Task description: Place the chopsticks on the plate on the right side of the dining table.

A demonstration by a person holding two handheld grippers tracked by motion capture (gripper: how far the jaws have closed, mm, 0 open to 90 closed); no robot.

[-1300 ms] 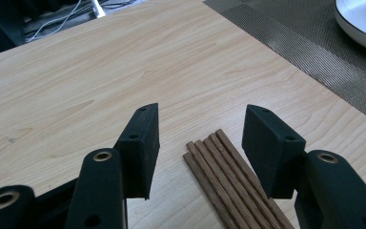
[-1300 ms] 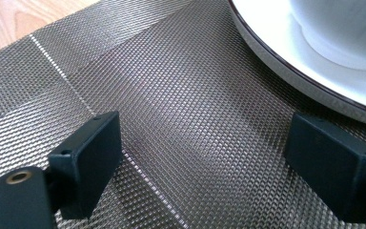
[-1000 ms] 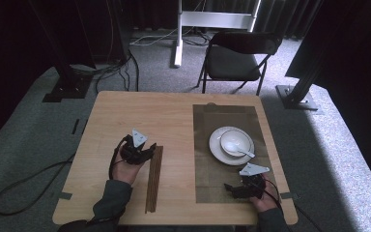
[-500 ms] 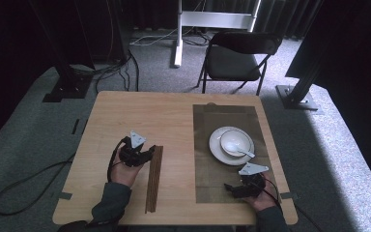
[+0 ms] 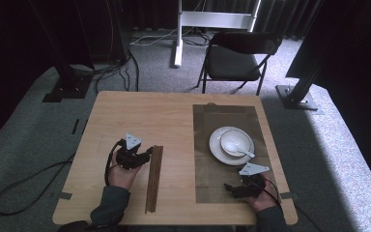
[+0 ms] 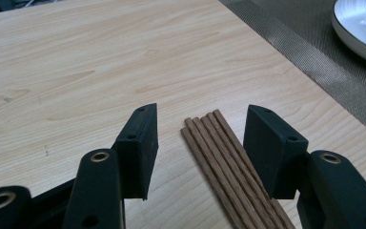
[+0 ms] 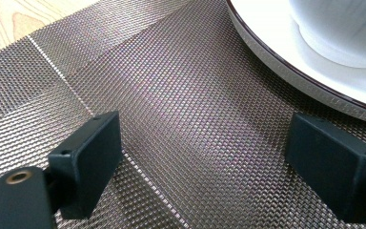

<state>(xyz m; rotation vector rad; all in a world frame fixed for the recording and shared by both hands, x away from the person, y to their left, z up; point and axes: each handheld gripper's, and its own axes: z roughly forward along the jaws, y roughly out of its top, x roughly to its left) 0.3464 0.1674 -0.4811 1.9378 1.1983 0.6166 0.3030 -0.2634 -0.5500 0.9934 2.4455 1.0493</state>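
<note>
Left gripper view: left claw (image 6: 198, 148) open astride chopsticks (image 6: 219, 157), near ends cut off; right claw (image 7: 205, 164) open.

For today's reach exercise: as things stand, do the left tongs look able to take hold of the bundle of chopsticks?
Probably yes. The left tongs are open with the chopsticks lying between the jaws, and nothing blocks them on the table.

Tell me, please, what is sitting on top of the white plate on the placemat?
A white bowl with a spoon resting in it sits on the plate. The plate's centre beneath the bowl is hidden.
</note>
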